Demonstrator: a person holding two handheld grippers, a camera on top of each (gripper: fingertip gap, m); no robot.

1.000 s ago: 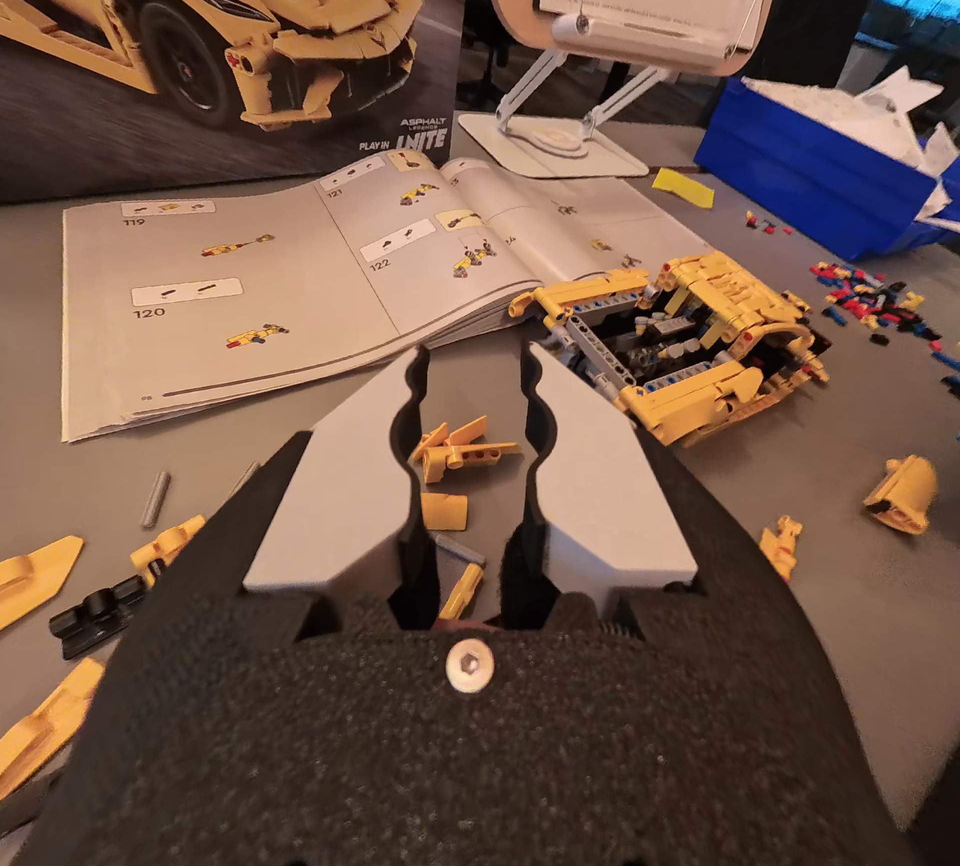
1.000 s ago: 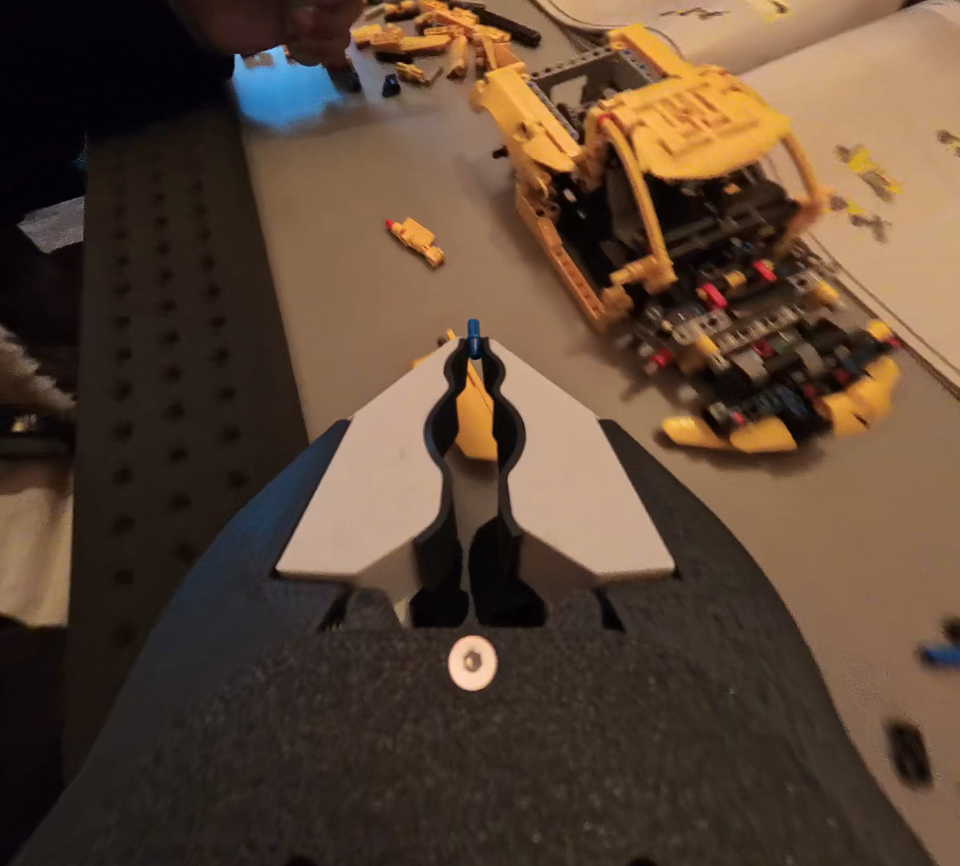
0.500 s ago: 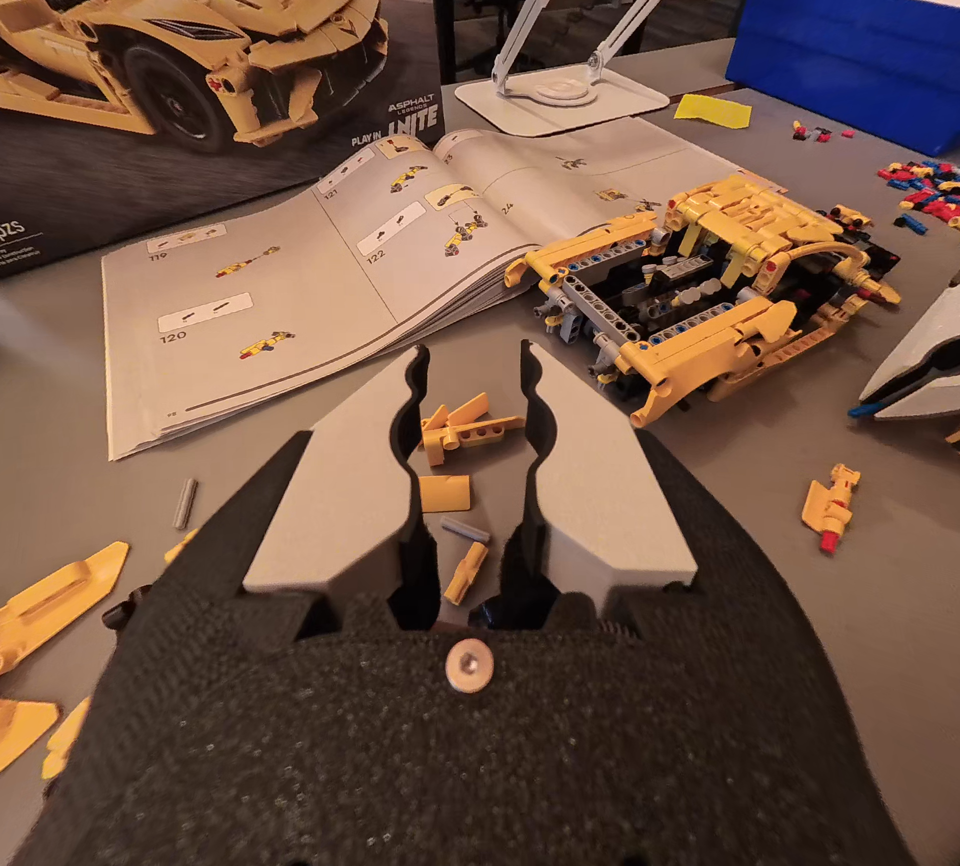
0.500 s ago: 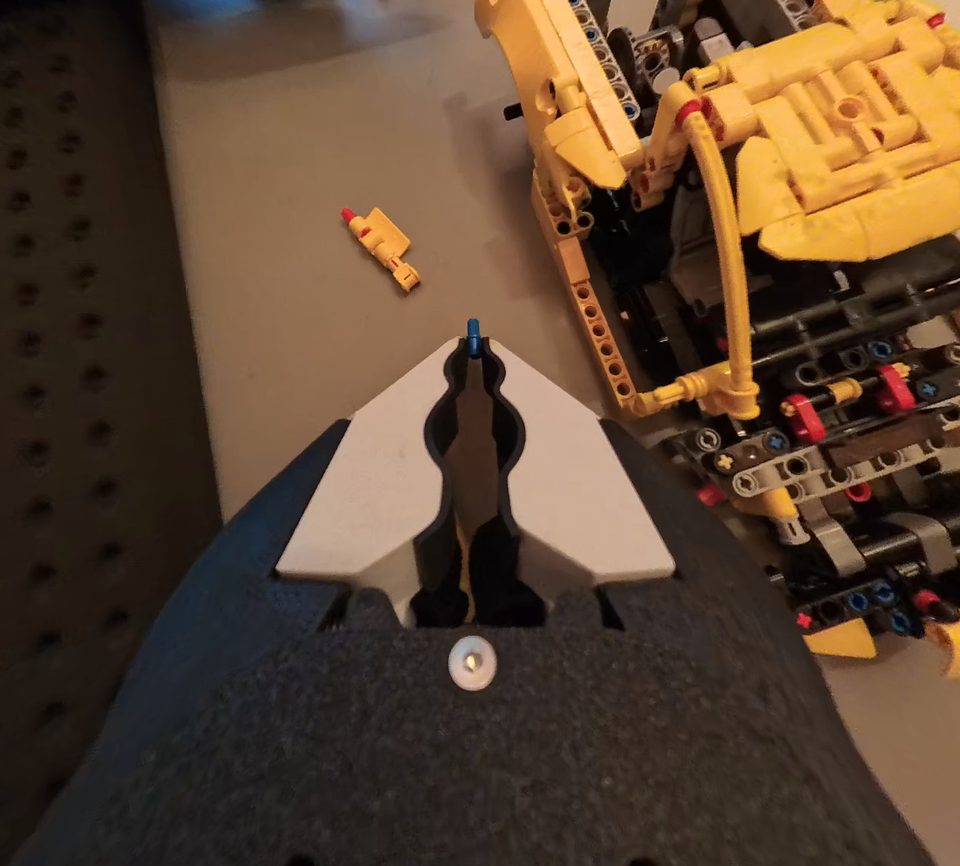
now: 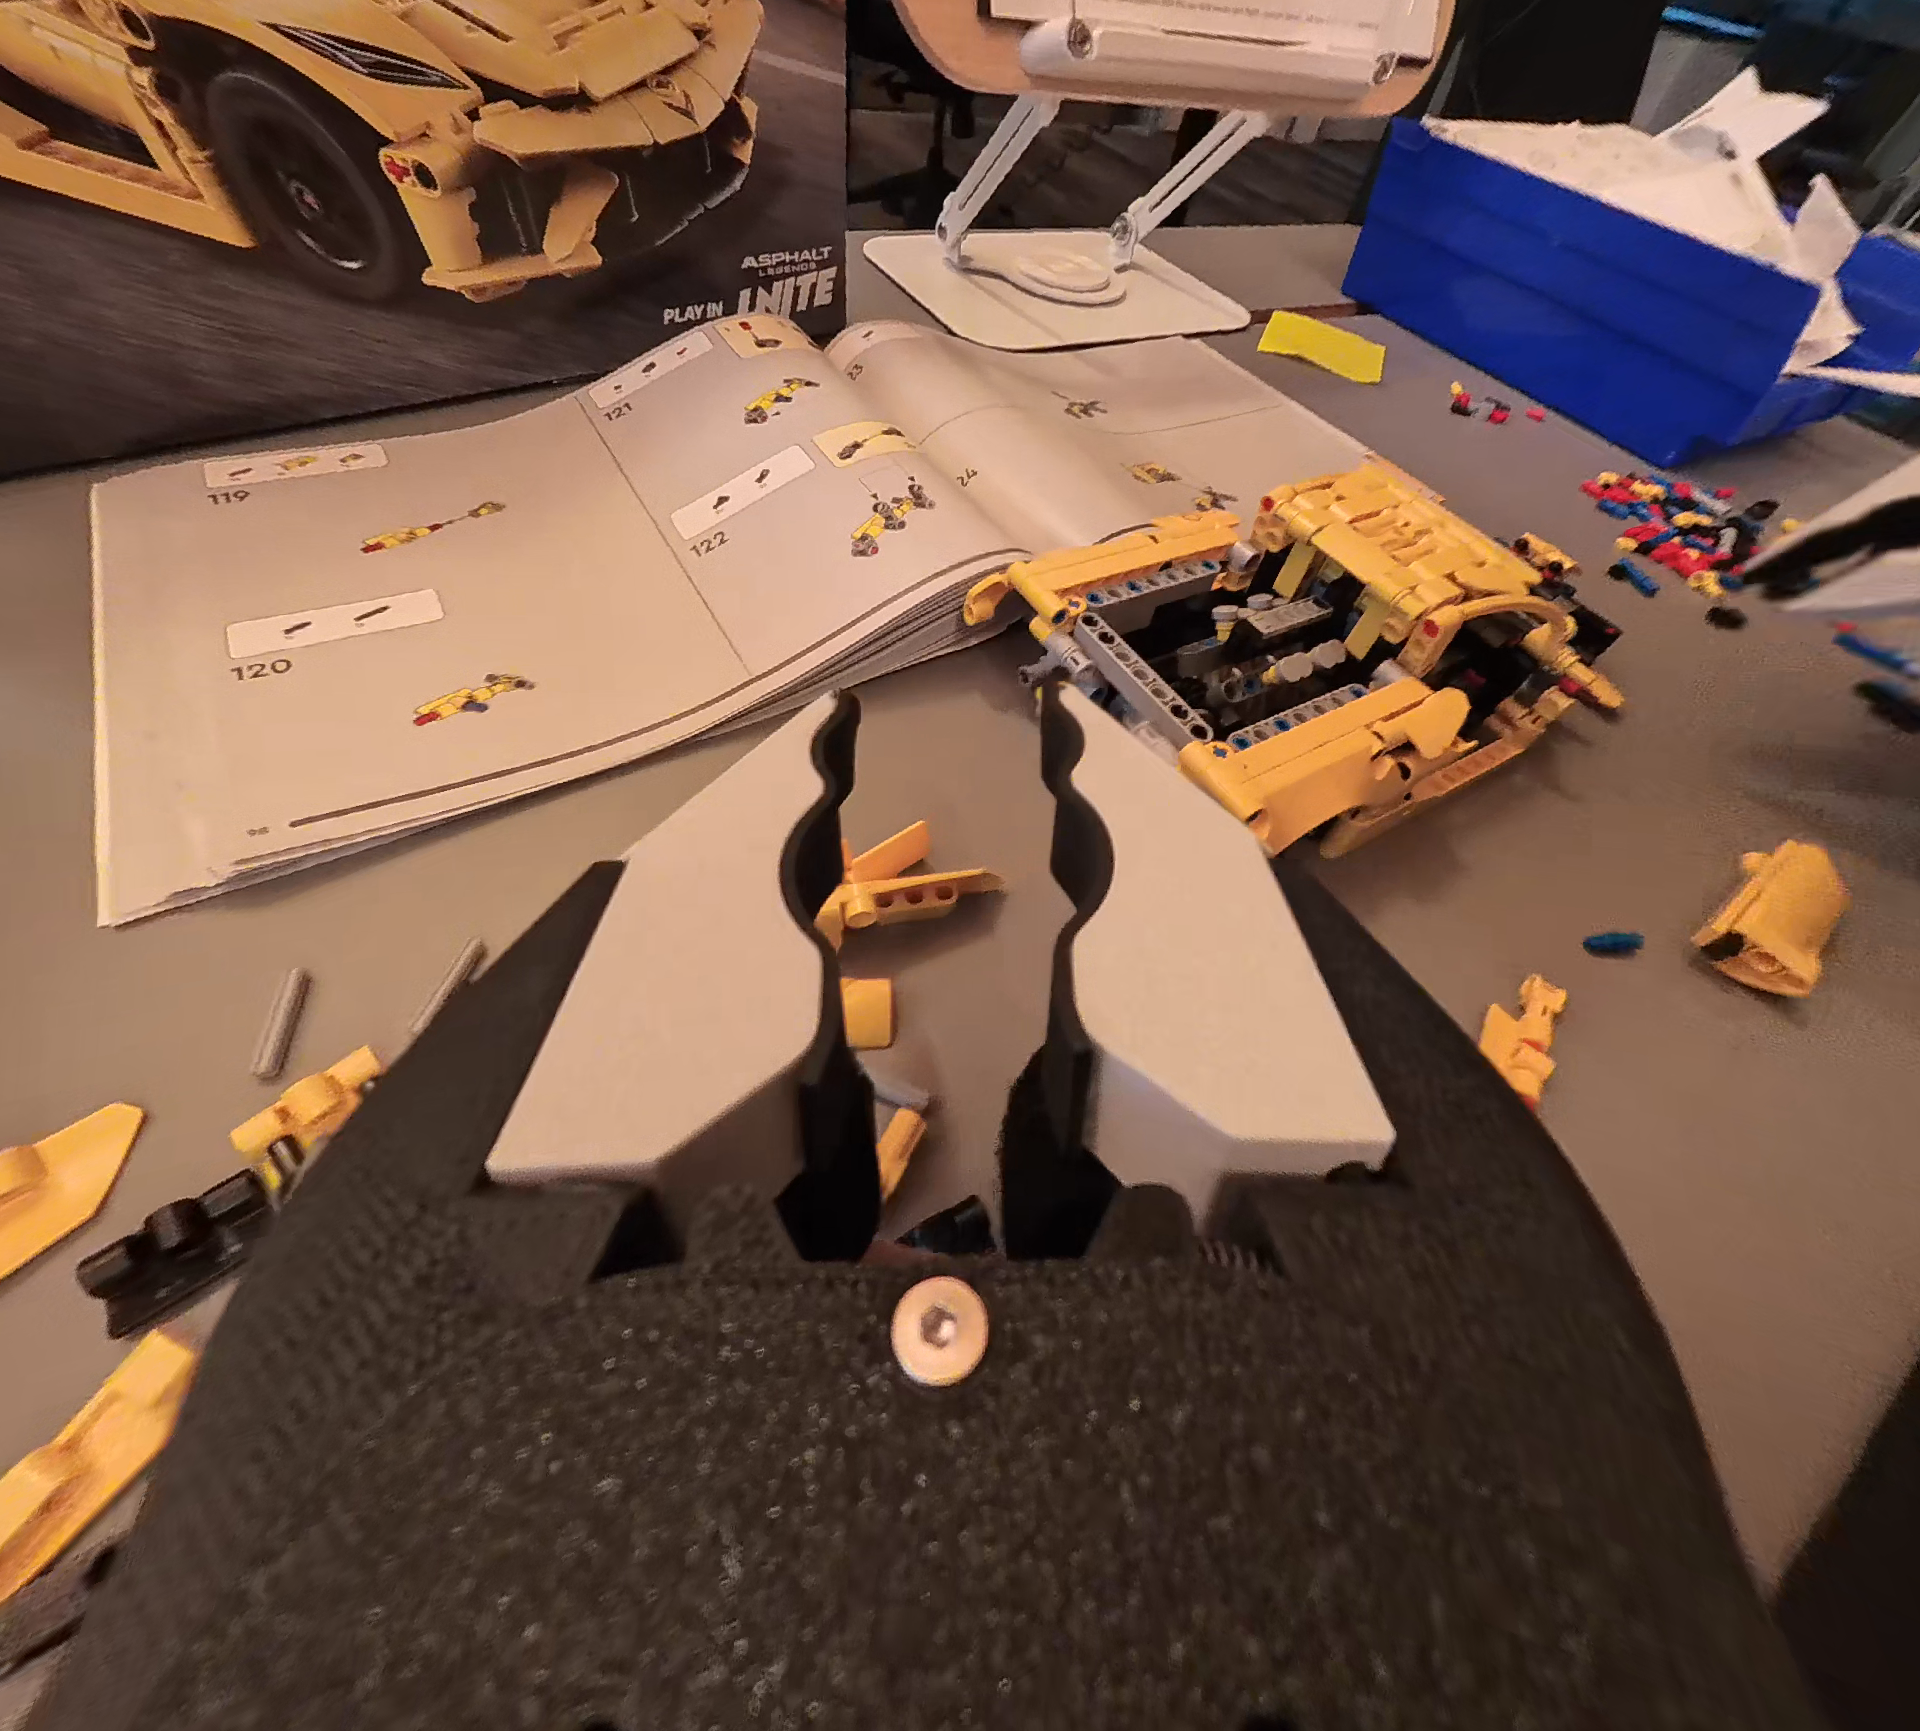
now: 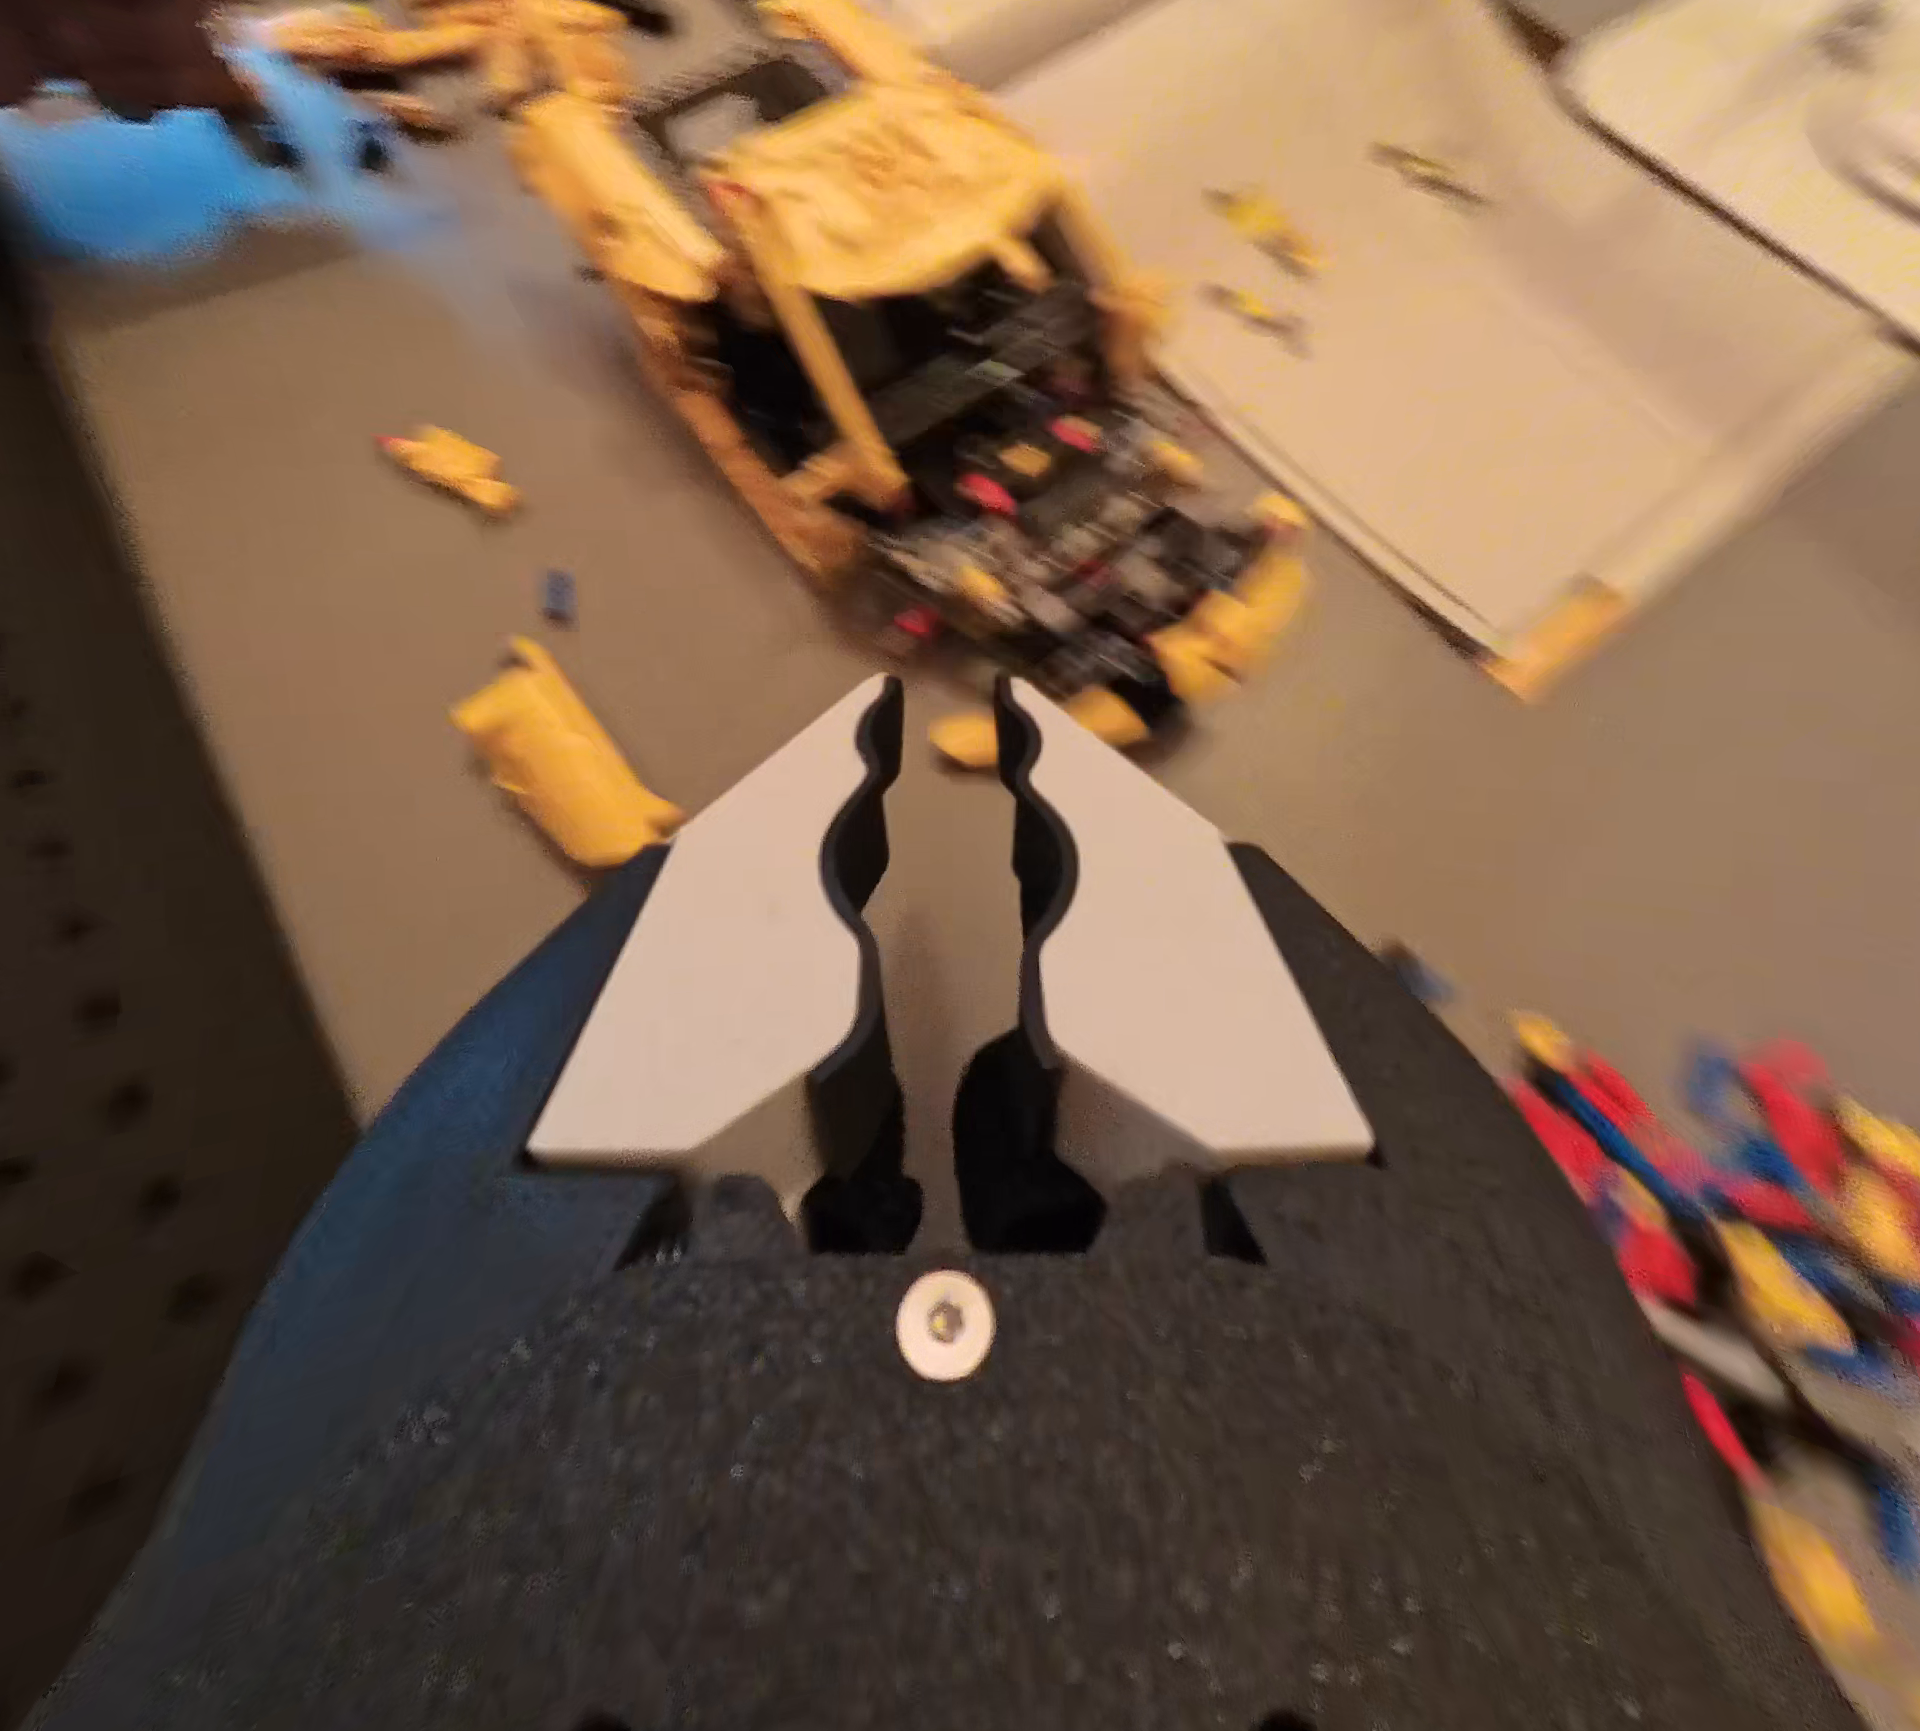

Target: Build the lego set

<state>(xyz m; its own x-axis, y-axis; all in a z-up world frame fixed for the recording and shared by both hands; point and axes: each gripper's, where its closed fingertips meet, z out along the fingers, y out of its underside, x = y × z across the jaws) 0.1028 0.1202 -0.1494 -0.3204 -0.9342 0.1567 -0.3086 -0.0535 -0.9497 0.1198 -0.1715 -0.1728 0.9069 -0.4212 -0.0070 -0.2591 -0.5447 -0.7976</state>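
- Your left tool (image 5: 945, 725) hangs over the near part of the desk (image 5: 1714, 1214) with its jaws well apart and nothing held; loose yellow pieces (image 5: 904, 886) lie on the desk between and beyond them.
- Your right tool (image 6: 945, 694) also stands with its jaws apart and empty, pointing at the near end of the half-built yellow car (image 6: 914, 393).
- That car (image 5: 1330, 642) sits mid-desk, right of centre, its far left corner touching the open instruction booklet (image 5: 520, 601), which lies in front of the set's box (image 5: 364, 71).
- Risk: the right wrist view is heavily smeared, which I read as fast motion. Reaching in at that pace could knock the car or scatter the small parts near it.
- Risk: a small blue pin (image 5: 1610, 941) lies alone on the desk, between the car and a chunky yellow part (image 5: 1771, 928). It looks light and round, so a brush from a tool could roll it off or lose it among other bits.
- Risk: the heap of red, blue and yellow pins (image 6: 1745, 1193) sits just right of your right tool; a sideways sweep would spread it.
- Only the left view shows the box, the document stand (image 5: 1060, 279), the blue bin (image 5: 1579, 299) and the booklet pages clearly.
- Only the right view shows the car's exposed dark rear and the perforated surface (image 6: 94, 954) left of the desk.
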